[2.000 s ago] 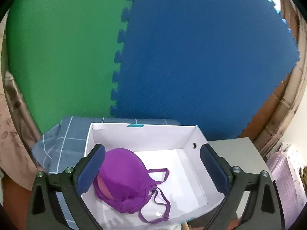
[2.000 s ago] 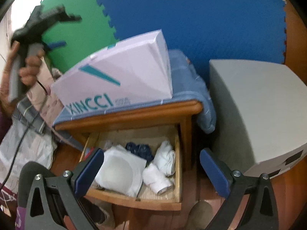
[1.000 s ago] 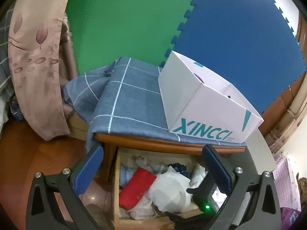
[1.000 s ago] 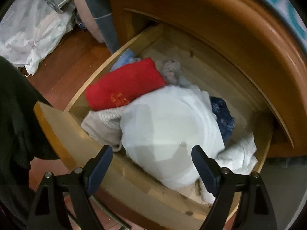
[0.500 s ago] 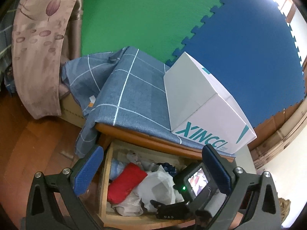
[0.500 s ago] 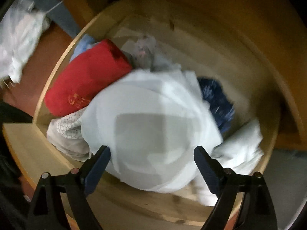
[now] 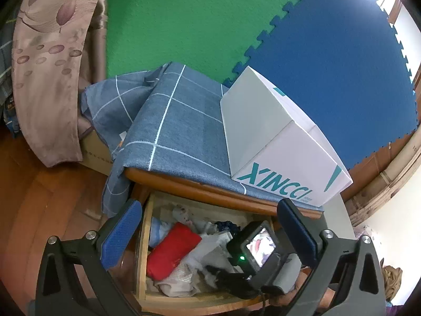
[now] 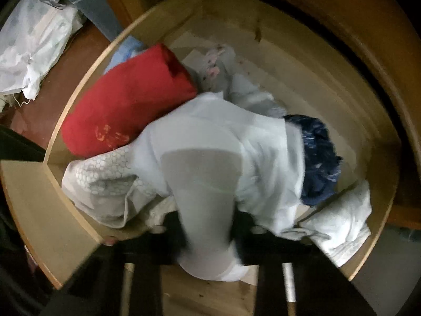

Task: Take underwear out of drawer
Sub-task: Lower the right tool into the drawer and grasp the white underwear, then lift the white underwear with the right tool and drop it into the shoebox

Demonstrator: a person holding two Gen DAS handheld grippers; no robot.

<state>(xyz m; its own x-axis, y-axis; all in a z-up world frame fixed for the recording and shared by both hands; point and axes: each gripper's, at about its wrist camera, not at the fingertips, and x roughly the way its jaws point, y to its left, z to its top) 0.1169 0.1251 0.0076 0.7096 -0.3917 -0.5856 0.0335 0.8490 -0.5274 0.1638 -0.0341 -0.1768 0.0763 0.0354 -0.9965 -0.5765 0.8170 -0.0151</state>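
Note:
The open wooden drawer (image 8: 79, 84) holds a pile of underwear: a white padded piece (image 8: 210, 158) on top, a red folded piece (image 8: 126, 105), a dark blue piece (image 8: 318, 158) and white rolls (image 8: 342, 218). My right gripper (image 8: 208, 226) is down in the drawer with its jaws closed on the white piece. In the left wrist view the right gripper (image 7: 223, 273) sits in the drawer (image 7: 143, 258) over the clothes, beside the red piece (image 7: 171, 252). My left gripper (image 7: 208, 231) is open and empty, held above the drawer front.
A white XINCCI box (image 7: 279, 150) stands on the blue checked cloth (image 7: 173, 131) covering the nightstand top. A grey cabinet (image 7: 342, 216) is to the right. A flowered curtain (image 7: 47, 65) hangs left over the wooden floor (image 7: 39, 197). A white bag (image 8: 31, 47) lies on the floor.
My right gripper went down into the drawer and its jaws closed on the white underwear. My left gripper drew back and tilted up a little, staying open.

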